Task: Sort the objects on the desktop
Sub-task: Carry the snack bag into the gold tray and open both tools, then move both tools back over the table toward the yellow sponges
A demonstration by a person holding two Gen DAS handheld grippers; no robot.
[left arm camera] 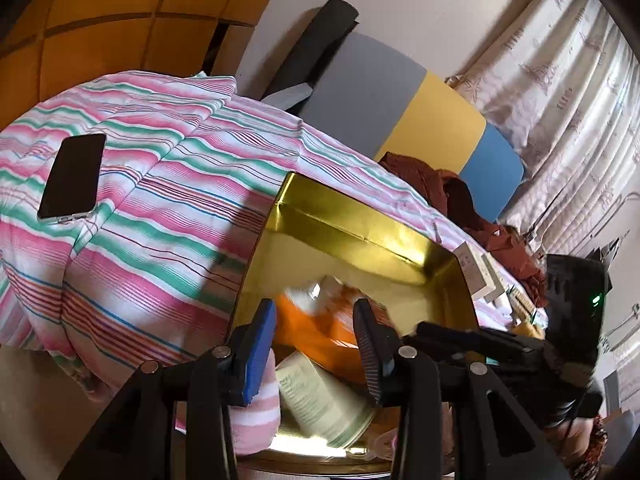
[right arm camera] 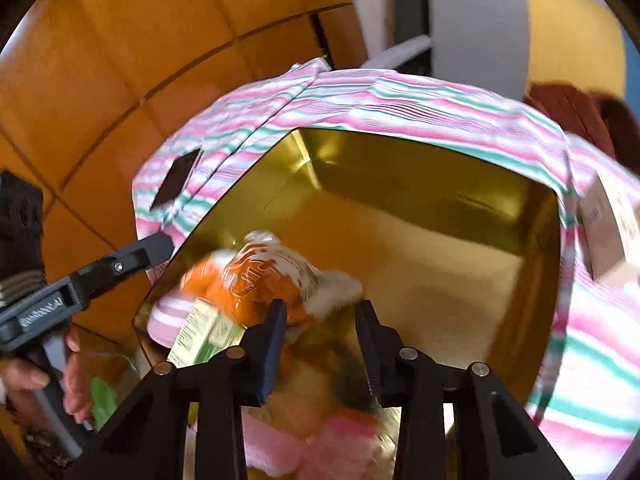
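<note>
A gold metal tin (left arm camera: pixel 360 236) (right arm camera: pixel 440 184) lies open on a striped quilt. Inside it lie an orange packet in clear wrap (left arm camera: pixel 316 320) (right arm camera: pixel 256 280), a pale green-printed can (left arm camera: pixel 320 400) (right arm camera: pixel 204 332) and a pink-and-white striped soft item (left arm camera: pixel 256 412) (right arm camera: pixel 172 316). My left gripper (left arm camera: pixel 316 344) is open over the tin's near end, empty. My right gripper (right arm camera: pixel 322 340) is open above the orange packet, empty; the picture is blurred. The left gripper also shows at the left edge of the right wrist view (right arm camera: pixel 120 260).
A black phone (left arm camera: pixel 74 176) (right arm camera: pixel 176 178) lies on the striped quilt (left arm camera: pixel 160 220). White boxes (left arm camera: pixel 480 272) (right arm camera: pixel 608 228) and a rust-red cloth (left arm camera: pixel 460 196) lie beyond the tin. Orange cabinet, curtain and coloured panels stand behind.
</note>
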